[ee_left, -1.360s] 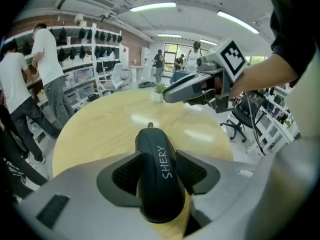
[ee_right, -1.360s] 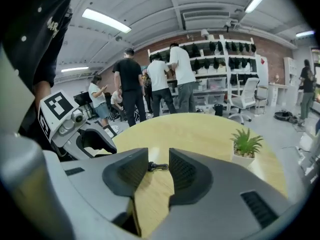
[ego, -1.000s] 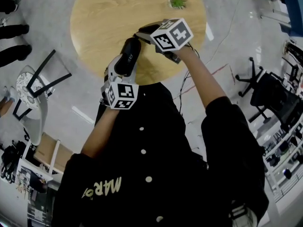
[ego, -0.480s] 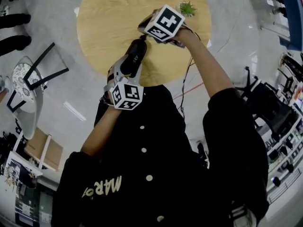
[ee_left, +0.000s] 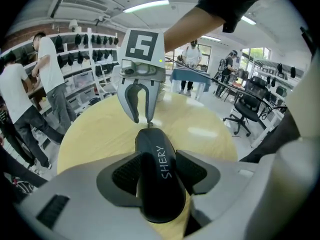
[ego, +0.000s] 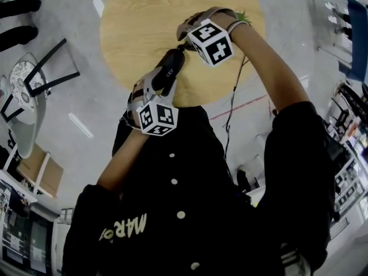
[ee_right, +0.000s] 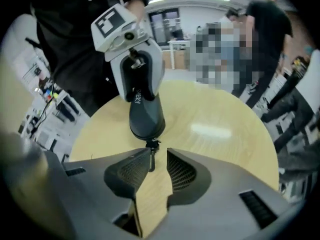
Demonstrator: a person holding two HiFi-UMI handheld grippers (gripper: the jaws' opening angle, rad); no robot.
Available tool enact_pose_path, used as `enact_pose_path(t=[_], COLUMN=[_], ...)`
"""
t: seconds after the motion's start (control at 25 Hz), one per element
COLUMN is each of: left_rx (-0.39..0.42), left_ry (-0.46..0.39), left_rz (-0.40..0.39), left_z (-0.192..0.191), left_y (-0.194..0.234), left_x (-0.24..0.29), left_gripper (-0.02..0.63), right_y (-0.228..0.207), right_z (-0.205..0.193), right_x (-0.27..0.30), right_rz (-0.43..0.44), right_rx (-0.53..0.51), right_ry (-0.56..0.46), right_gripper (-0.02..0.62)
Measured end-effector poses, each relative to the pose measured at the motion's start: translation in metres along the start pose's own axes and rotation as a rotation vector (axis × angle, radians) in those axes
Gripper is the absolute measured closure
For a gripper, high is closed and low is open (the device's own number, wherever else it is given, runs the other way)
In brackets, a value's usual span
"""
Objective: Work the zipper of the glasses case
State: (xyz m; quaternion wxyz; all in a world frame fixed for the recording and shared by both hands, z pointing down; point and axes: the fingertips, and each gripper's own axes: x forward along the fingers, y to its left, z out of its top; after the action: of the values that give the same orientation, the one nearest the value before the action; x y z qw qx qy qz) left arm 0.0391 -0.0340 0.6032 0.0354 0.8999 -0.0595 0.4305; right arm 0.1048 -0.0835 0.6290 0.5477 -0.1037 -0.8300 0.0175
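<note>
Left gripper (ee_left: 159,171): jaws clamped across the black glasses case (ego: 168,72), one ribbed dark pad on each flank. The head view gives only the top-down layout. The case is a dark oval over the near part of the round light-wood surface (ego: 138,22), with a marker cube at each end of it and no zipper detail. The left gripper view adds the shell: smooth, matte, rounded, with white "SHERY" lettering along it. It also shows the right gripper (ee_left: 142,115) just past the case's far tip, grey tapered fingers pointing down at that tip. Only the right gripper view shows the zipper pull (ee_right: 151,159), a small dark tab hanging from the case's rounded tip, sitting between the right jaws. Those jaws have just been opening and stand apart, mesh-textured pads not pinching. The pull sits close to one pad with a clear gap to the other.
</note>
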Motion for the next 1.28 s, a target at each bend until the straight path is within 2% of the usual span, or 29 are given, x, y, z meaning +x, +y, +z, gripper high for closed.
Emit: enact_pose_path(t=[0.2,0.32,0.68,0.8,0.92,1.12,1.28], left_rx=[0.003,-0.007,-0.015,-0.025,-0.033,-0.036,-0.044], left_ry=[0.005,0.015,0.014,0.009,0.013,0.013,0.014], left_rz=[0.014,0.024,0.027,0.033,0.036,0.037,0.039], left_z=[0.002,0.001,-0.004,-0.006,-0.009,-0.01,-0.012], left_y=[-0.002,-0.004,0.001,0.002,0.005,0.005,0.006], left_x=[0.002,0.002,0.004,0.003,0.002,0.002,0.002], left_gripper=[0.394,0.394,0.393,0.393,0.393,0.393,0.391], right_y=[-0.002,0.003,0.01,0.009,0.005,0.005,0.003], right_z=[-0.001,0.004,0.006,0.009,0.011,0.01,0.009], right_x=[0.003,0.009,0.028,0.029,0.032,0.029,0.031], right_rz=[0.041,0.109,0.23,0.228,0.211,0.174,0.117], right_rx=[-0.307,-0.459,-0.652,-0.691,-0.71,-0.603,-0.496], right_ry=[0.081,0.097,0.107,0.095,0.088,0.055,0.094], right_gripper=[0.485,0.489,0.52,0.53,0.578,0.588,0.589])
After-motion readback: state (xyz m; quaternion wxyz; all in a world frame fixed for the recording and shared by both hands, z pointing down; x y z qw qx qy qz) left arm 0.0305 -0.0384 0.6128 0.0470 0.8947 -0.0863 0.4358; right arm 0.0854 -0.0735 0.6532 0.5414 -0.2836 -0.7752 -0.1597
